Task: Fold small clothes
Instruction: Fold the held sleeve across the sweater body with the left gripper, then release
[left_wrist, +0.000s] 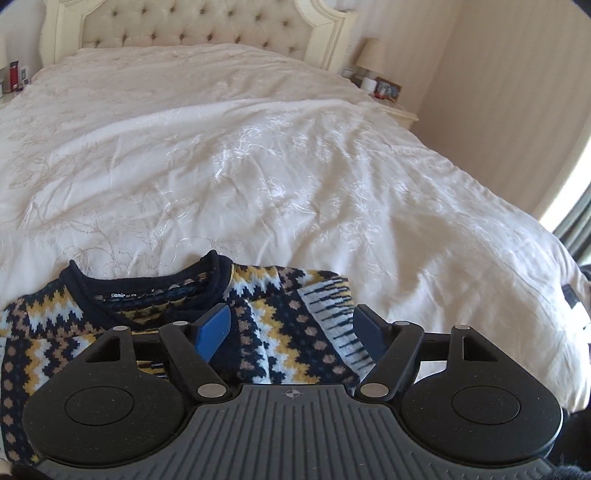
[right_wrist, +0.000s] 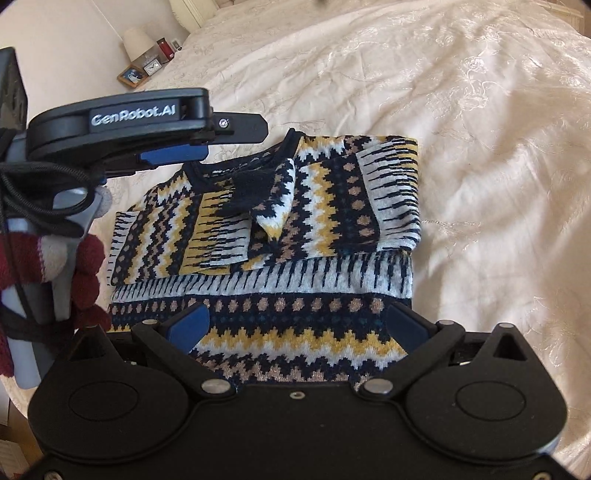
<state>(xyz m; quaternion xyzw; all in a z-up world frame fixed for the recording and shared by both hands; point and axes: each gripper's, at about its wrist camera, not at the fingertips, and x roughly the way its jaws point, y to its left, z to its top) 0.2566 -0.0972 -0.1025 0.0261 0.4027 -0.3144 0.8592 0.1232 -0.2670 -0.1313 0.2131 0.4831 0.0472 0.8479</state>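
Observation:
A knitted sweater in navy, yellow, white and tan zigzags lies on the bed with both sleeves folded across its chest and its hem end nearest me. Its navy collar with a label shows in the left wrist view. My left gripper hovers open just above the sweater's shoulder area, nothing between its blue pads. In the right wrist view the same left gripper appears side-on at the collar end. My right gripper stands open over the hem band, empty.
The cream embroidered bedspread covers a wide bed with a tufted headboard. A bedside table with a lamp and small items stands at the far right. A hand in a dark red fuzzy glove holds the left gripper's handle.

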